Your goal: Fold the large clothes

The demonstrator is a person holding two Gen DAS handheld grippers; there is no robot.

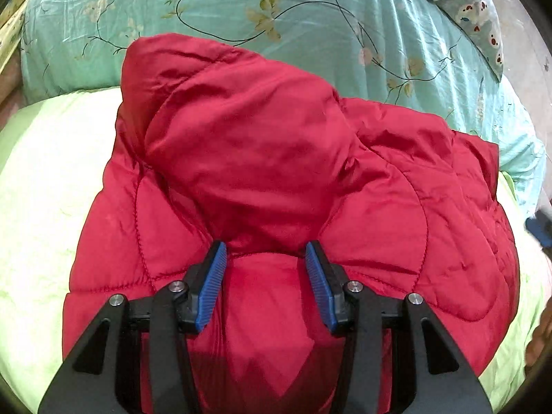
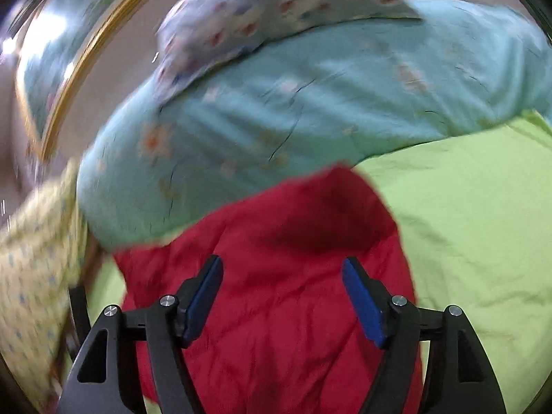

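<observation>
Blue pads of the left gripper (image 1: 265,252) pinch a bulge of red quilted jacket (image 1: 276,158); right gripper (image 2: 281,269) hangs released above it; jacket lies mid-bed on the green sheet (image 1: 45,179); teal floral quilt (image 1: 310,34) and printed pillow (image 1: 472,10) along the far edge.

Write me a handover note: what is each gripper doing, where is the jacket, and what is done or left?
Left gripper: fingers part open around a puffed fold of the red jacket; a real pinch cannot be told.
Right gripper: open, empty, above the jacket.
Jacket: on the green sheet, beside the teal floral quilt.
Done: a sleeve or flap lies folded over the body.
Left: fold further, flatten the bundle.
</observation>
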